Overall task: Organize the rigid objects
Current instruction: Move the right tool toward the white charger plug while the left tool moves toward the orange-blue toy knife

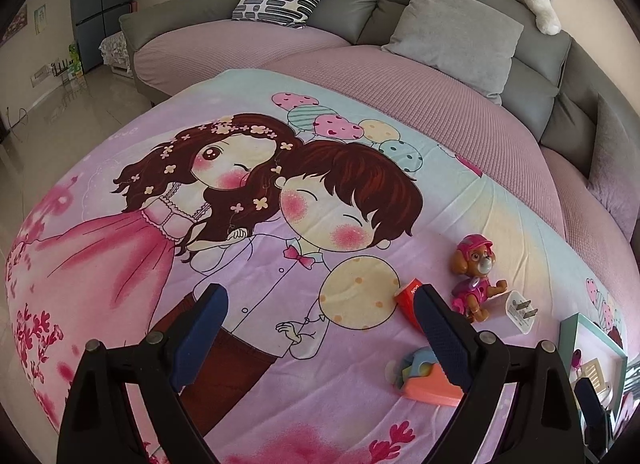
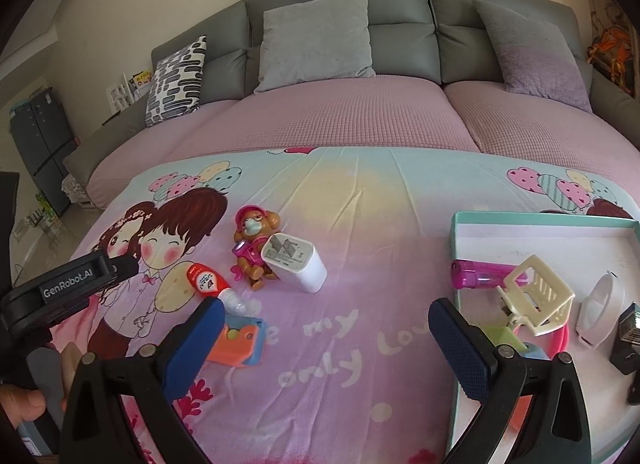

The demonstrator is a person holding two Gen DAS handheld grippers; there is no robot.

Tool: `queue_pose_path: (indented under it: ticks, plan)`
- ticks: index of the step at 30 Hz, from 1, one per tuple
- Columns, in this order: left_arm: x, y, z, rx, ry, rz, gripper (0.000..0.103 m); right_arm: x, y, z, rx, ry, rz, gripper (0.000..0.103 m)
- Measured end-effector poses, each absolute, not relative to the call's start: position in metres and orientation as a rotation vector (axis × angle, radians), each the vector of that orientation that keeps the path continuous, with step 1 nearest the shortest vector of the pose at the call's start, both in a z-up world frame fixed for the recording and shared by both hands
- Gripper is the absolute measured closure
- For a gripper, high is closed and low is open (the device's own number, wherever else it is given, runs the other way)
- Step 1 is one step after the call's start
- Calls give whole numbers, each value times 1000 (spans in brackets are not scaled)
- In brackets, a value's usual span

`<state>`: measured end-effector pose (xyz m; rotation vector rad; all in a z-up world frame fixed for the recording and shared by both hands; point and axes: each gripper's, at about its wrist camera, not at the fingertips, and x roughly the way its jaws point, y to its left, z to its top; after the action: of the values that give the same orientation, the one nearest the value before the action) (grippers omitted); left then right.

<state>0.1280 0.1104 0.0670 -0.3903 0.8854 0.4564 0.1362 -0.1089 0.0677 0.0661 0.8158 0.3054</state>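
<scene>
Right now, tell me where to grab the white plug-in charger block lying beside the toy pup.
Grip the white plastic charger block across its two broad flat sides, near the rounded end away from the metal prongs. Come from above and from the side away from the brown-and-pink toy pup figure, which crowds the other side. It lies tilted on the soft printed blanket, so open fingers probably need to straddle it squarely.

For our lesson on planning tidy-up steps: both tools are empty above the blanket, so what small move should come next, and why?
Probably ease the open right tool forward onto the white plug-in charger block. It lies loose on the cartoon-print blanket, near the tool, while the teal-rimmed tray already holds other items.
</scene>
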Motion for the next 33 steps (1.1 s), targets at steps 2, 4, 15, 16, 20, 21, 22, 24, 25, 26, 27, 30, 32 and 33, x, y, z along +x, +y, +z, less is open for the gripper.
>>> queue_pose_path:
  ticks: [2,4,15,16,20,21,22,24,25,26,27,30,32,33]
  plan:
    - [128,109,64,-388,898,443,9,136,-105,66,53,818,308,0]
    - [129,109,62,-391,907,428,9,136,-105,65,48,820,296,0]
    - [132,97,40,-445,974,294,9,144,-117,59,92,836,253,0]
    - [132,97,38,-446,979,289,9,143,-117,60,89,832,246,0]
    - [135,93,35,-446,992,254,9,143,-121,61,86,830,231,0]
    - [135,92,34,-445,996,248,9,143,-122,61,86,830,229,0]
    - [136,90,33,-443,1001,241,9,143,-124,62,87,830,227,0]
    - [139,87,31,-437,1013,226,9,143,-128,62,89,830,218,0]
    - [140,84,30,-432,1018,215,9,144,-131,63,89,831,210,0]
    - [142,82,30,-426,1024,206,9,144,-134,64,92,832,201,0]
    - [143,80,29,-421,1028,194,9,145,-136,65,97,830,197,0]
    - [146,72,26,-403,1050,153,9,148,-147,68,121,828,174,0]
    - [148,67,23,-392,1072,135,9,148,-155,70,142,819,152,0]
    - [149,65,22,-386,1078,126,9,148,-158,72,152,813,144,0]
